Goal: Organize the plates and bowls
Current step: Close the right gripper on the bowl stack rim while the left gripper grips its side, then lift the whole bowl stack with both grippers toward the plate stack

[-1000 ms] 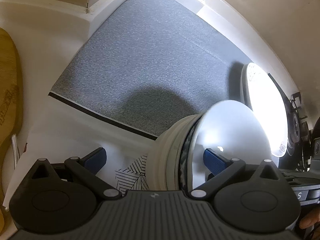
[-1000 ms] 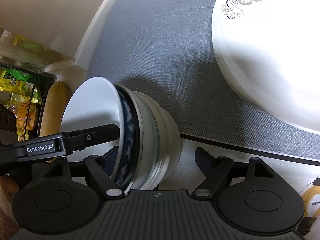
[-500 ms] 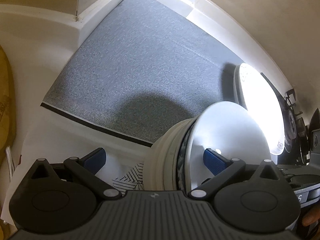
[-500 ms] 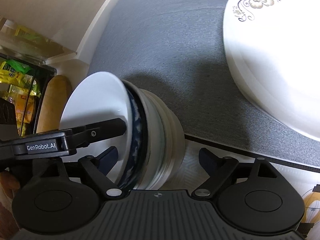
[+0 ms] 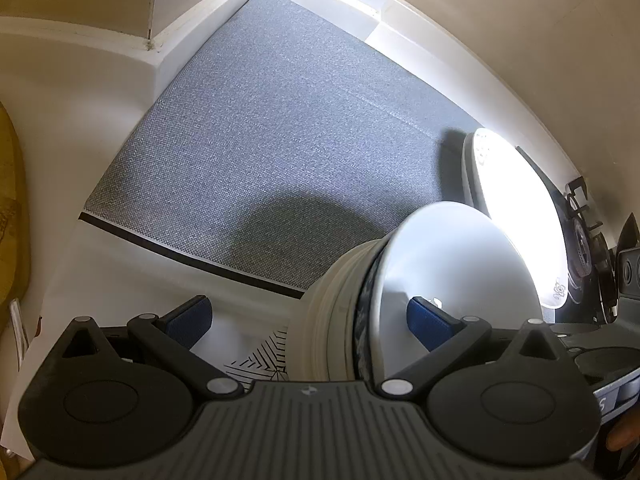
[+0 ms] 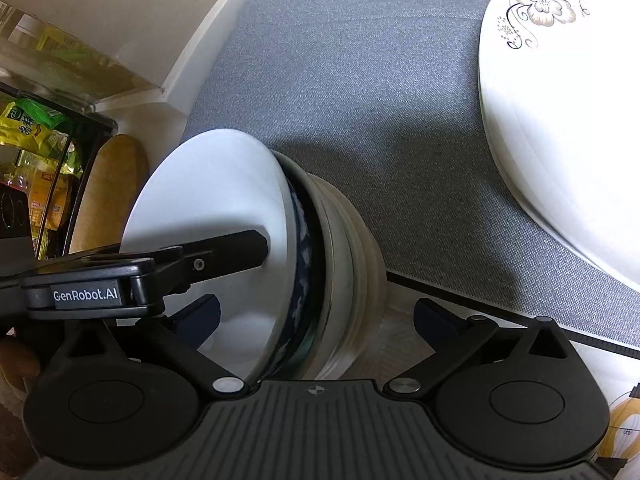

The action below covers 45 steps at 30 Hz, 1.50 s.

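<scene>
Straddling the stack of bowls (image 6: 320, 272) at the grey mat's (image 6: 400, 100) near edge, right gripper (image 6: 316, 316) jaws just opening, wide, pads clear. Left gripper (image 5: 308, 320) open wide around same stack. Flowered plate (image 6: 560, 120) lies apart on mat.

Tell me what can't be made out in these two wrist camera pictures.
Bowl stack, both views: the number of bowls, because the nested rims hide one another.
Floral plate: in the left wrist view glare washes out its pattern; in the right wrist view the right edge cuts it off.
Wooden board, left wrist view: cut off by the left edge.
Yellow packets, right wrist view: the print is too small to read.
</scene>
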Each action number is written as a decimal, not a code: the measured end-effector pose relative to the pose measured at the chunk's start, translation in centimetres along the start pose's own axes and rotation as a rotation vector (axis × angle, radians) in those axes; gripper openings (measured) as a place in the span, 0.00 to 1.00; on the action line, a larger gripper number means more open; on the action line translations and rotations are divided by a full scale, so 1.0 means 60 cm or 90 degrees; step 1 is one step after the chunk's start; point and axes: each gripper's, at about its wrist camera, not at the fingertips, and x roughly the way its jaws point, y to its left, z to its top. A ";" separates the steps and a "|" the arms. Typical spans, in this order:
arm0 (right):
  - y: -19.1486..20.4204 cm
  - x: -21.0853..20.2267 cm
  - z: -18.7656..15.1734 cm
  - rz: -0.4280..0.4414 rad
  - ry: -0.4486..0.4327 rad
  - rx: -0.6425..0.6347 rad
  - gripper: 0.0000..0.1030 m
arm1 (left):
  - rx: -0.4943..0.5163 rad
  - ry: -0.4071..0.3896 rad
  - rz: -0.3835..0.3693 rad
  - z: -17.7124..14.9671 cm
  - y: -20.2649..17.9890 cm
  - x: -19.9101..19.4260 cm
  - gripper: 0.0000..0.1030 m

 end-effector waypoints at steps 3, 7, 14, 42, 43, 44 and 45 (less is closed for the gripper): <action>-0.002 0.000 -0.002 -0.003 -0.004 0.000 1.00 | 0.002 0.000 -0.001 0.000 0.000 0.001 1.00; 0.003 -0.002 -0.009 -0.014 -0.016 0.003 0.96 | 0.009 0.010 -0.004 0.001 0.000 0.003 1.00; 0.000 -0.007 -0.015 0.016 -0.032 0.016 0.83 | 0.023 0.059 -0.020 0.017 -0.003 0.011 0.96; -0.022 -0.058 -0.047 0.033 -0.137 -0.013 0.74 | -0.049 0.033 -0.142 0.018 0.007 -0.014 0.75; -0.024 -0.061 -0.047 0.035 -0.142 -0.013 0.74 | -0.050 0.032 -0.148 0.019 0.009 -0.016 0.75; -0.024 -0.062 -0.046 0.036 -0.144 -0.012 0.74 | -0.051 0.031 -0.151 0.019 0.010 -0.016 0.75; -0.024 -0.062 -0.046 0.037 -0.146 -0.011 0.74 | -0.050 0.030 -0.152 0.019 0.011 -0.017 0.75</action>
